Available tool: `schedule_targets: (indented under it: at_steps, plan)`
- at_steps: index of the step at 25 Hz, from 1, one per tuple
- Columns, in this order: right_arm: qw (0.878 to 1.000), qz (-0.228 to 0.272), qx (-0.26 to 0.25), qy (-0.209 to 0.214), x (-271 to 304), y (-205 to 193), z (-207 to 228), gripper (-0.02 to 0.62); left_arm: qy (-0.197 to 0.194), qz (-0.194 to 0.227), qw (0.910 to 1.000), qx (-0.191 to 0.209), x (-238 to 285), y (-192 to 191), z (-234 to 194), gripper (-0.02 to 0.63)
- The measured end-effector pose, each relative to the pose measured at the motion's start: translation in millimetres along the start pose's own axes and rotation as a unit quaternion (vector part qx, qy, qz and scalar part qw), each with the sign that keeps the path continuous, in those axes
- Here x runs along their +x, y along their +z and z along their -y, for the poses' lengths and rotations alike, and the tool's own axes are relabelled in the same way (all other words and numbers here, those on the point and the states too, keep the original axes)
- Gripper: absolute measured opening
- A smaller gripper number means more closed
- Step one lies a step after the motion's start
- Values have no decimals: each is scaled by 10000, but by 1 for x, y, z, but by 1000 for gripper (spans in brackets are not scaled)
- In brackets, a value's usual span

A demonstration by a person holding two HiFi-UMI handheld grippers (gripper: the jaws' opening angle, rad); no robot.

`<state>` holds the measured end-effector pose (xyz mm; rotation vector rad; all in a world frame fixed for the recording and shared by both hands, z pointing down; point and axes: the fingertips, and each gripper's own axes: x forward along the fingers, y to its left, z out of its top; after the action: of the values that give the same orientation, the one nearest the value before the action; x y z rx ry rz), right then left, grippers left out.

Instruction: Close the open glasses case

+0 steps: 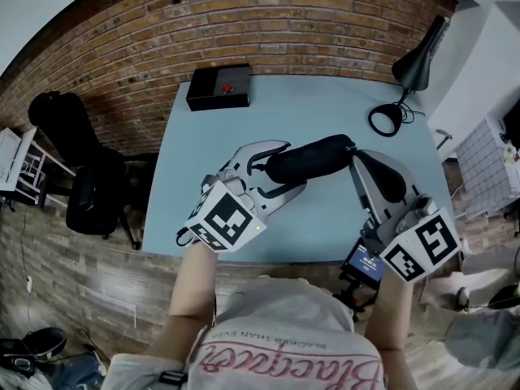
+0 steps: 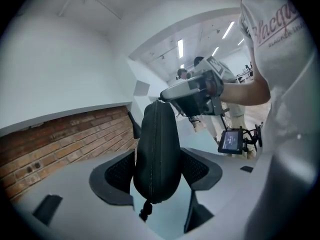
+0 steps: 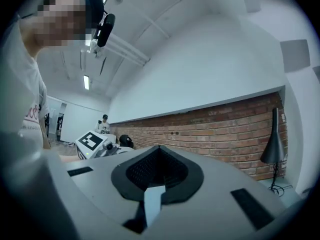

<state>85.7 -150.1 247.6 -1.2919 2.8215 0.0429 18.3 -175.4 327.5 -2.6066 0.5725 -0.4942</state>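
Seen from the head camera, a person stands at a pale blue desk (image 1: pixel 325 104) set against a brick wall (image 1: pixel 203 15). The glasses case (image 1: pixel 317 157), black and long with rounded ends, lies crosswise above the middle of the desk. No view shows whether it rests on the surface.

The left claw (image 1: pixel 292 167) is clamped around the case's left half, one white finger on each side. In the left gripper view, the claw's (image 2: pixel 157 171) dark pads press both flanks of the case (image 2: pixel 157 149). A zip seam runs down the case's length with no gap in it, and a small pull hangs from the near end. Nothing inside the case can be seen.

The right claw (image 1: pixel 361 161) is at the case's far right end, touching it or just beside it. In the right gripper view, this claw's (image 3: pixel 157 169) pads meet at their tips with nothing between them.

Elsewhere on the desk, a black box (image 1: pixel 219 88) with a red button sits at the far left corner. A black lamp (image 1: pixel 418 55) stands at the far right.
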Motion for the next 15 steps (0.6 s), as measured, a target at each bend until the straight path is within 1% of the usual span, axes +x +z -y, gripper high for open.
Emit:
schedule_targets:
  at_steps: [3, 5, 8, 10, 12, 15]
  plan:
    - [9998, 30, -81, 179, 7, 4, -15, 20, 183, -159, 9997, 88, 5, 1, -5, 278]
    - [9993, 5, -106, 345, 13, 3, -26, 20, 218, -184, 9995, 125, 10, 4, -4, 302]
    - [9982, -59, -123, 590, 21, -2, -42, 20, 57, -111, 9997, 188, 19, 13, 4, 313]
    - [9976, -151, -212, 649, 25, -7, -49, 20, -43, -71, 9998, 185, 23, 18, 10, 313]
    - [9969, -273, -345, 647, 28, -13, -54, 20, -54, -43, 9999, 73, 26, 21, 11, 324]
    - [9958, -452, -538, 582, 30, -23, -57, 20, -39, 46, 9997, -222, 27, 28, 7, 324]
